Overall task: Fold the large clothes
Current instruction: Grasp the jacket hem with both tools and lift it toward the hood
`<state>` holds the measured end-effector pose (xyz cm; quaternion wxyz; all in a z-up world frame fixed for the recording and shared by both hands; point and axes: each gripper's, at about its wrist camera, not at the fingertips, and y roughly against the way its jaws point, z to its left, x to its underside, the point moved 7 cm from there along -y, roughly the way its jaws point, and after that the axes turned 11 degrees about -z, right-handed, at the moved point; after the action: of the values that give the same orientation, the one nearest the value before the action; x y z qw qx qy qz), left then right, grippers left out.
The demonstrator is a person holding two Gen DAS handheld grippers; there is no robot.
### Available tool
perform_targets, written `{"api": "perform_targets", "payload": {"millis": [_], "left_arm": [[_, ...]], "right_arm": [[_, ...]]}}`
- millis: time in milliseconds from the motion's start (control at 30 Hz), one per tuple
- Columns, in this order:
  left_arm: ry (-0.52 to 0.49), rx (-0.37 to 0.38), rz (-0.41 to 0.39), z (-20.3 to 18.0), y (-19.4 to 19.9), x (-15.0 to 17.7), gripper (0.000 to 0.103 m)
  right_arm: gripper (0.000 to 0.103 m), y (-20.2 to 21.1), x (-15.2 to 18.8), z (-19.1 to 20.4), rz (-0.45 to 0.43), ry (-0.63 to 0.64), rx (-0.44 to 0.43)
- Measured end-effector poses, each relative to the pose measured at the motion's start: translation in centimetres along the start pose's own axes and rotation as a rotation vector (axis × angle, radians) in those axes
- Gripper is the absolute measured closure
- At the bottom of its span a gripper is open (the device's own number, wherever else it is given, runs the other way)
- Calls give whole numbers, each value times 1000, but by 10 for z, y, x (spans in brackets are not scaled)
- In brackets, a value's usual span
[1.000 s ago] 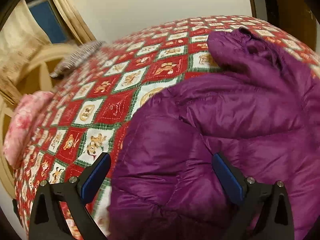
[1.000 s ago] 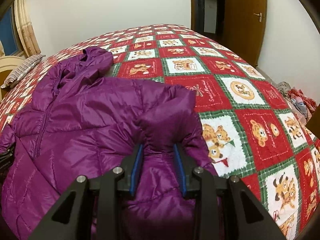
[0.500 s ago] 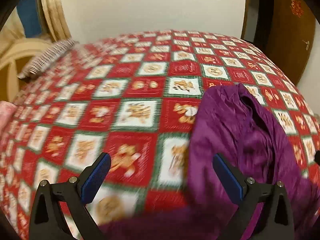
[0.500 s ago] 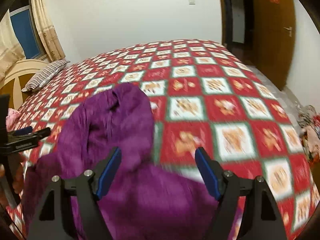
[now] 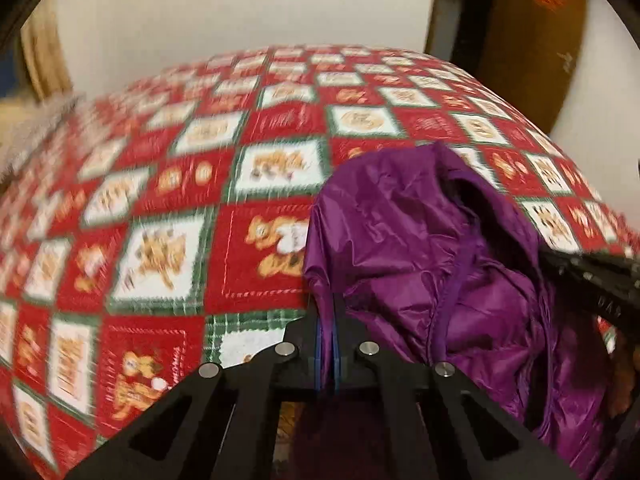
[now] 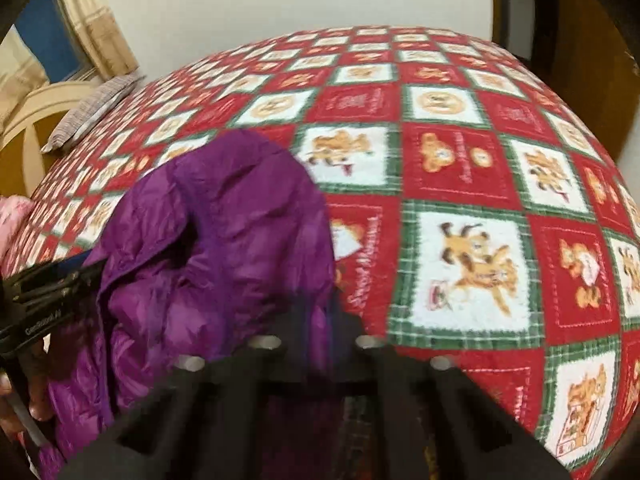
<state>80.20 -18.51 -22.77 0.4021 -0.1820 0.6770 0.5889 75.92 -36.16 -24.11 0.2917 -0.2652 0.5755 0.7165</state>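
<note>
Half a second ago both grippers stood wide open above the purple jacket [image 5: 420, 248]; now each one is clenched on a thin edge of it. The left gripper [image 5: 327, 336] pinches the fabric at the jacket's left side, and the right gripper [image 6: 320, 320] does the same at the other side, though that view is blurred by motion. The jacket hangs bunched between them over the red patterned bedspread [image 5: 168, 184], hood end pointing away toward the wall. I judge the folding is only at an early stage: no neat fold is visible, and the garment must yet be laid flat and doubled over.
</note>
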Motion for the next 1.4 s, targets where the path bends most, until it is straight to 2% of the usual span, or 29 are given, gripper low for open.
{"api": "perform_targets", "payload": {"millis": [67,200,333,433,600,700,767,833,867,900,933,967,1000,1033,1100,1133,1167,1267,1400], "left_arm": [[-35,-8,-52,-6,19,-9,101],[-42,-15,-145,-6,63,-24,101],[-82,-7,-273,-10,125,-28,101],[-118,11,-378,-17,178,-15,101],[-184,52,-495,-26,260,40,101],[-242,40,-463,-30,278,87,101],[-268,67,-395,-33,282,121,100],[-303,42,-298,-31,278,149,95],[-308,38,-275,-28,278,160,92],[-312,30,-259,-22,281,172,82],[-312,19,-254,-17,283,179,61],[-307,-1,-252,-9,287,184,46],[-294,-21,-261,-3,291,187,20],[-270,-48,-291,4,298,184,8],[-229,-75,-327,13,306,172,6],[-206,-85,-331,14,307,162,6],[-185,-99,-334,14,306,153,6],[-108,-102,-337,2,297,122,6],[-60,-90,-227,-22,259,112,6]], "right_arm": [[98,18,-5,4,-53,15,-2],[98,60,-12,15,-157,48,-3],[98,107,-12,28,-267,100,-7],[99,156,2,41,-371,155,-12],[99,223,44,56,-440,193,-52],[99,241,86,59,-369,208,-75],[98,245,112,56,-320,214,-67],[98,239,147,49,-187,232,-43],[98,239,161,45,-143,234,-33],[97,244,175,40,-118,226,-32],[93,250,185,34,-99,216,-30],[89,258,195,29,-75,201,-26],[87,263,199,25,-65,190,-20],[81,271,203,20,-57,177,-13],[59,284,207,15,-45,139,-9],[40,287,203,16,-47,120,-8],[36,287,197,17,-58,101,-10],[38,283,172,35,-90,14,-53],[38,247,149,61,-58,-171,-103]]}}
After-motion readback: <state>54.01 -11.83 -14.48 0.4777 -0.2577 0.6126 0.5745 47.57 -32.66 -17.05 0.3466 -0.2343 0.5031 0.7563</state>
